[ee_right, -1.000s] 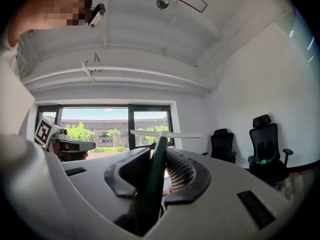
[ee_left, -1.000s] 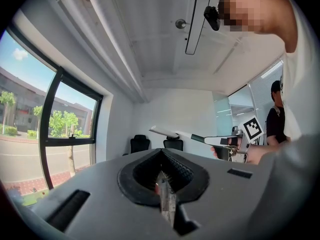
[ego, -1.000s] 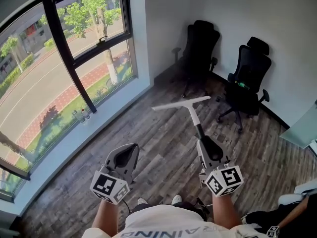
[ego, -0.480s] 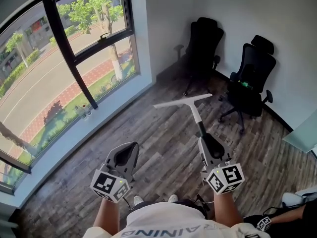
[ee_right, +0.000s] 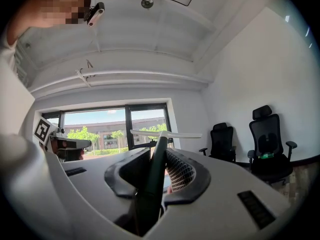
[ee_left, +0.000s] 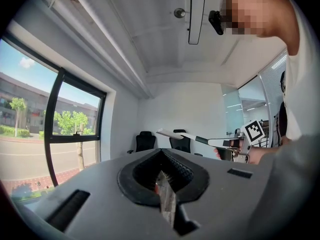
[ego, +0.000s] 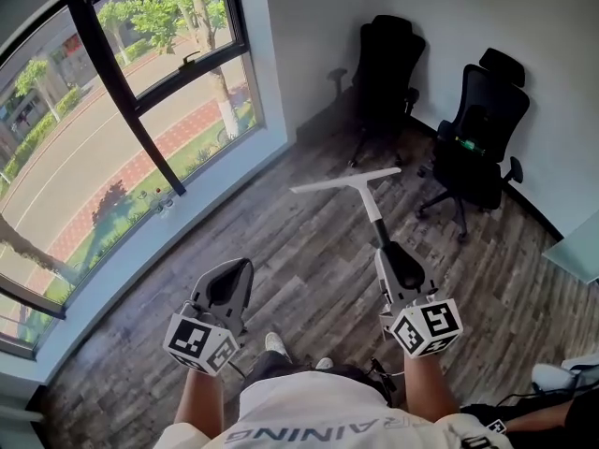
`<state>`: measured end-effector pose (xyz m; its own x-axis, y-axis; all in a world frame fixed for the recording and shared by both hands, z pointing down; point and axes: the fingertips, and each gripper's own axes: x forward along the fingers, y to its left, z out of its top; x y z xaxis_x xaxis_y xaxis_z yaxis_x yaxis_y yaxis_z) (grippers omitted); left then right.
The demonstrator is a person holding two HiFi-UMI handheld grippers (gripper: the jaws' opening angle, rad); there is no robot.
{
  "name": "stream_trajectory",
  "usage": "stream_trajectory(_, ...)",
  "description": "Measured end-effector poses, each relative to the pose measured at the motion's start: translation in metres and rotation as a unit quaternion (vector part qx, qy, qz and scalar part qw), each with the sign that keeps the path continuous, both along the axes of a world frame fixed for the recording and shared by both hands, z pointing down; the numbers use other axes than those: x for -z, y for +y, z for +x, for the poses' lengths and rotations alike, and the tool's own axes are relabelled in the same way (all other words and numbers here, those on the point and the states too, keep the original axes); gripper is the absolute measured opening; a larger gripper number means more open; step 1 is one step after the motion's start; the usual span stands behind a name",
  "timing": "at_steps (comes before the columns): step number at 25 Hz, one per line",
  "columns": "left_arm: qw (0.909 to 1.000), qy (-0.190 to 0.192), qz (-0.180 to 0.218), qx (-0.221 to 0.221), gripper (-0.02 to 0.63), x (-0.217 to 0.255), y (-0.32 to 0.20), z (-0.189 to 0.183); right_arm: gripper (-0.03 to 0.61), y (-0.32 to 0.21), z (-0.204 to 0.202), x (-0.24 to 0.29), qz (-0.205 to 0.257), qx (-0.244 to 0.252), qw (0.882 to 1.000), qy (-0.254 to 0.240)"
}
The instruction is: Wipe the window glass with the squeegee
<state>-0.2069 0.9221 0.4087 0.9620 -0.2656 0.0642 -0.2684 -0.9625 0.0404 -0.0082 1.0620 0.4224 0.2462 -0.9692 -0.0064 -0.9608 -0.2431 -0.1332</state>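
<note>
My right gripper (ego: 401, 267) is shut on the dark handle of a squeegee (ego: 363, 195), whose white blade (ego: 343, 182) juts forward over the wood floor. In the right gripper view the squeegee (ee_right: 155, 174) runs up between the jaws, its blade (ee_right: 165, 134) lying across the window. The left gripper (ego: 223, 290) is held low at the left, jaws together and holding nothing. The window glass (ego: 103, 129) with its black frame fills the upper left, well ahead of both grippers. From the left gripper view the squeegee (ee_left: 187, 137) and the right gripper's marker cube (ee_left: 254, 131) show to the right.
Two black office chairs (ego: 388, 64) (ego: 482, 129) stand by the far white wall. A pale sill (ego: 140, 251) runs below the window. A glass partition edge (ego: 576, 251) is at the right. Another person's arm (ego: 538, 410) shows at the bottom right.
The view has shifted slightly: window and chairs slid a little, and a foot now shows between the grippers. Both grippers keep their pose, the squeegee still gripped.
</note>
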Motion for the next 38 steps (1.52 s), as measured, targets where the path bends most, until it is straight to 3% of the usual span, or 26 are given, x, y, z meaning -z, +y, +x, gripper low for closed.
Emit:
stream_trajectory(8,0.9997,0.008,0.001,-0.021,0.017,0.003,-0.014,0.039,0.100,0.010,0.038,-0.003,0.001,-0.035,0.999,-0.006)
stream_trajectory(16,0.9985,0.017,-0.004,-0.052,0.017,-0.006,-0.055,0.083,0.100,-0.021,0.067,-0.009,-0.016,-0.062,0.998,-0.002)
stream_trajectory(24,0.9992,0.019,-0.005,-0.034,0.017,-0.006,-0.168,0.095,0.100,-0.136,0.085,0.001,-0.022,-0.054,0.998,0.015)
stream_trajectory(31,0.9996,0.015,0.020,-0.011,0.017,0.001,-0.273,0.081,0.100,-0.256,0.078,0.017,-0.011,-0.026,0.999,0.038)
stream_trajectory(38,0.9997,0.016,0.016,0.003,0.017,-0.003,-0.339,0.070,0.100,-0.334,0.071,0.020,-0.019,-0.005,0.999,0.049)
